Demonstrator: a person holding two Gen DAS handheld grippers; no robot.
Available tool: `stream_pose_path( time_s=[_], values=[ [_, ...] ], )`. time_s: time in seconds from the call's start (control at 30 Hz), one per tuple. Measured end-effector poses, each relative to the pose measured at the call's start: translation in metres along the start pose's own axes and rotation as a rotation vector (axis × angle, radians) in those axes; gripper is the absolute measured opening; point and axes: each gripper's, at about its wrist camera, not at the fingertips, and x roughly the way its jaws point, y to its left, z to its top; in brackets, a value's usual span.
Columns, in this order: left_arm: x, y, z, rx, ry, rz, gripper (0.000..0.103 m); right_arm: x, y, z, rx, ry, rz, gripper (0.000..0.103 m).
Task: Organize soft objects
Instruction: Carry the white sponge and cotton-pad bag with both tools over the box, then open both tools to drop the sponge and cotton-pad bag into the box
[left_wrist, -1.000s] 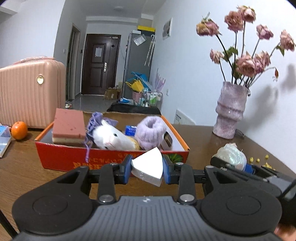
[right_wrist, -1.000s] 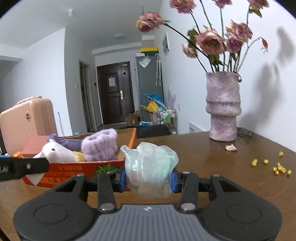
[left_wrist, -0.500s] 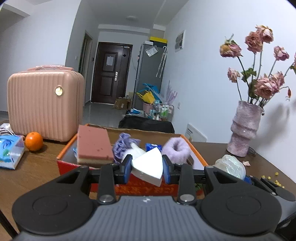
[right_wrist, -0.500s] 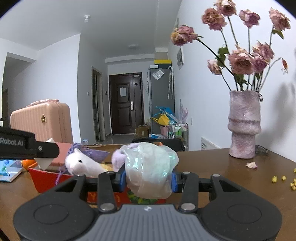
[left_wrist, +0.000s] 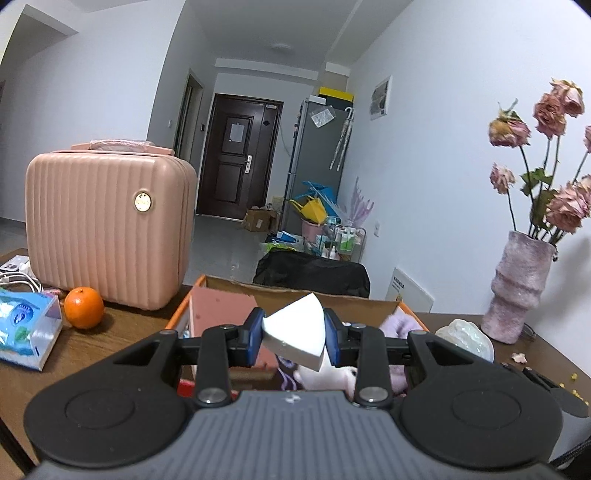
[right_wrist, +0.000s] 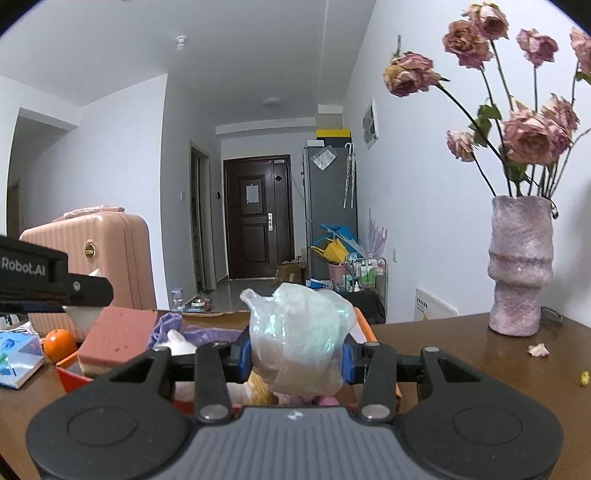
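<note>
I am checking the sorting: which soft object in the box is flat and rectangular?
The pink sponge block at the box's left end; the others are fluffy and rounded.

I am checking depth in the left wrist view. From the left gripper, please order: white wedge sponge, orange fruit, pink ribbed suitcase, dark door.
1. White wedge sponge, between the jaws.
2. Orange fruit, left.
3. Pink ribbed suitcase, behind it.
4. Dark door, far hallway.
</note>
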Motion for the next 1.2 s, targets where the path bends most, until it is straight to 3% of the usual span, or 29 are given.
stream_pose_path(
  time_s=[0.73, 1.2],
  values=[
    [0.075, 0.029, 0.035, -0.028, -0.011, 0.009, 0.034, 0.078, 0.020, 0.016, -0.021, -0.008, 0.004, 0.043],
    [0.123, 0.027, 0.032, 0.010, 0.024, 0.053, 0.034, 0.116, 0.022, 0.016, -0.054, 0.037, -0.001, 0.043]
  ],
)
